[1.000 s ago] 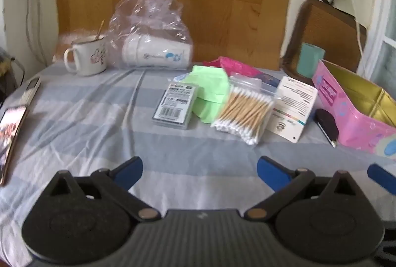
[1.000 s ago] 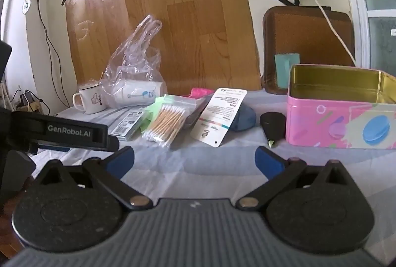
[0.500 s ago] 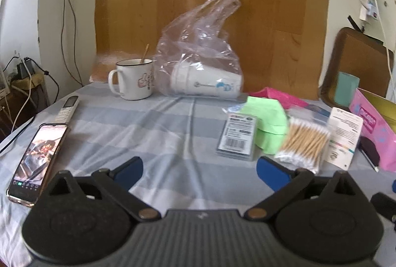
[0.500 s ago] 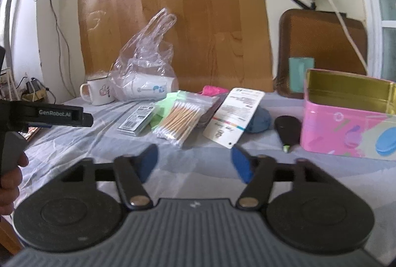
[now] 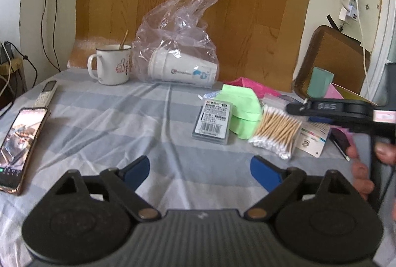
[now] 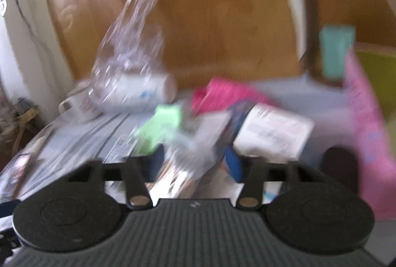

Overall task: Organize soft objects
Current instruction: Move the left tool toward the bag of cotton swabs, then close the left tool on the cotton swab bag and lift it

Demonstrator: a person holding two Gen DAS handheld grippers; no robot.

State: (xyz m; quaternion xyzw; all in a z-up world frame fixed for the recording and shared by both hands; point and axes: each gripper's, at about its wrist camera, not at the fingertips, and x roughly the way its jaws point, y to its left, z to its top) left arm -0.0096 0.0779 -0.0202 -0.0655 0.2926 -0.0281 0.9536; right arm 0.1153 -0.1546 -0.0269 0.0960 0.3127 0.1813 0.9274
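Blurred right-wrist view; sharp left-wrist view.
Right gripper (image 6: pixel 195 163) had just been closing around the cotton-swab bag (image 6: pixel 183 168); contact could not be told. Left gripper (image 5: pixel 200 170) stood apart, narrowing slightly, empty over the counter (image 5: pixel 123 118), where only this view showed a phone (image 5: pixel 19 143).

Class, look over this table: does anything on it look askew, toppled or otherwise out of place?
Yes. A stack of paper cups lies on its side inside a loose clear plastic bag, beside the upright mug. The packets near the cotton swabs overlap in an untidy heap.
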